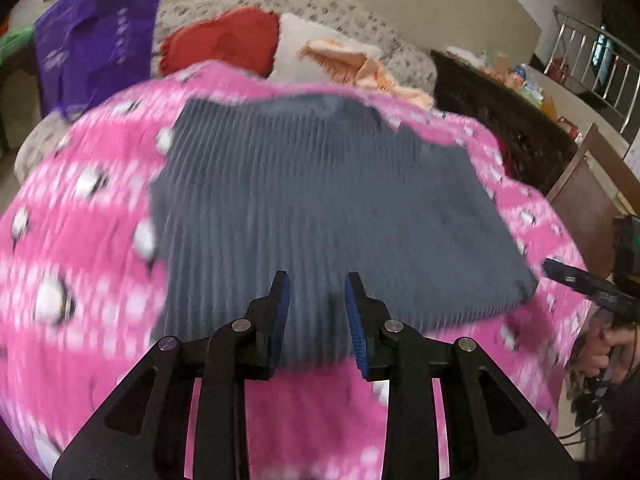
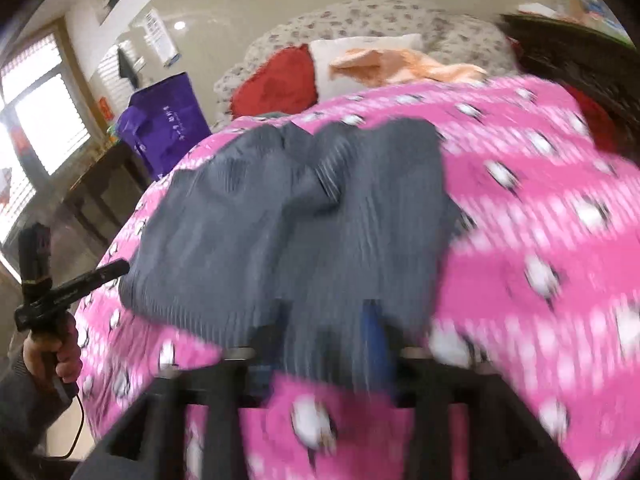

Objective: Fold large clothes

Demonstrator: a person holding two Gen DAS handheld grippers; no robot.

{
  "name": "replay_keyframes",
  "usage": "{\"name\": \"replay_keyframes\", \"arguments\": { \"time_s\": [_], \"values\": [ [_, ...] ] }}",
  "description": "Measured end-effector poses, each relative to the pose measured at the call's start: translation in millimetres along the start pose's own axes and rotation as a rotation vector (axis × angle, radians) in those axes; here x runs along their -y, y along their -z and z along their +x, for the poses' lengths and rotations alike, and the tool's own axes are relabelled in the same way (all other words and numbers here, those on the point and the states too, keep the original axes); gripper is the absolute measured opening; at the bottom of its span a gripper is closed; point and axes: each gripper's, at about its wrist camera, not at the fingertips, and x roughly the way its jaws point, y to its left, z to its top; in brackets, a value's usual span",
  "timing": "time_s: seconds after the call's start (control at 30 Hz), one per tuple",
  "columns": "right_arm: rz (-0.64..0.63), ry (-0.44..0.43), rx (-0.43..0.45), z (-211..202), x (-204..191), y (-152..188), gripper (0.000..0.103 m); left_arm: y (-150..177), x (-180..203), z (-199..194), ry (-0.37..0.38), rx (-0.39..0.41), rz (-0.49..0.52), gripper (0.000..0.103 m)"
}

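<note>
Grey sweater [image 1: 320, 208] just ahead of left claw [image 1: 316, 292], jaws apart, empty.

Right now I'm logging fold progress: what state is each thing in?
Grey sweater: lying partly folded on the pink blanket, rumpled at its far edge.
Left claw: open, empty, over the sweater's near hem.
Right claw: blurred; near hem lies between its fingers.
Purple bag: upright.

Two wrist fisheye cameras look steeply down, close over a pink bedspread [image 1: 100, 240], both sharing the grey ribbed sweater [image 2: 280, 220].
</note>
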Motion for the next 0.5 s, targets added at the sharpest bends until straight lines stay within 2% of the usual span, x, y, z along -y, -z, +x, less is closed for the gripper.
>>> {"name": "replay_keyframes", "arguments": {
  "time_s": [0.03, 0.07, 0.13, 0.17, 0.2, 0.27, 0.37, 0.4, 0.43, 0.5],
  "values": [
    [0.026, -0.006, 0.006, -6, 5, 13, 0.07, 11, -3, -2, -0.031, -0.005, -0.001, 0.042],
    [0.05, -0.002, 0.003, -10, 10, 24, 0.071, 23, -11, -3, -0.081, -0.006, -0.005, 0.046],
    [0.11, 0.054, -0.039, -6, 21, 44, 0.071, 37, -23, -6, -0.135, -0.012, -0.031, 0.046],
    [0.133, 0.064, -0.042, -4, 25, 48, 0.071, 43, -30, -6, -0.164, -0.018, -0.03, 0.05],
    [0.17, 0.058, -0.041, -2, 32, 54, 0.071, 47, -36, -4, -0.189, -0.025, -0.036, 0.055],
    [0.198, 0.05, -0.031, 2, 40, 57, 0.071, 50, -49, 0, -0.212, -0.048, -0.051, 0.055],
    [0.191, -0.001, -0.036, 21, 49, 51, 0.072, 47, -62, 5, -0.186, -0.044, -0.07, 0.057],
    [0.243, -0.07, -0.069, 32, 55, 48, 0.079, 43, -67, 9, -0.147, -0.056, -0.099, 0.061],
    [0.293, -0.111, -0.06, 35, 61, 47, 0.088, 42, -73, 12, -0.106, -0.065, -0.132, 0.063],
    [0.386, -0.165, -0.027, 32, 69, 48, 0.088, 39, -80, 13, -0.03, -0.057, -0.211, 0.075]
  ]
}}
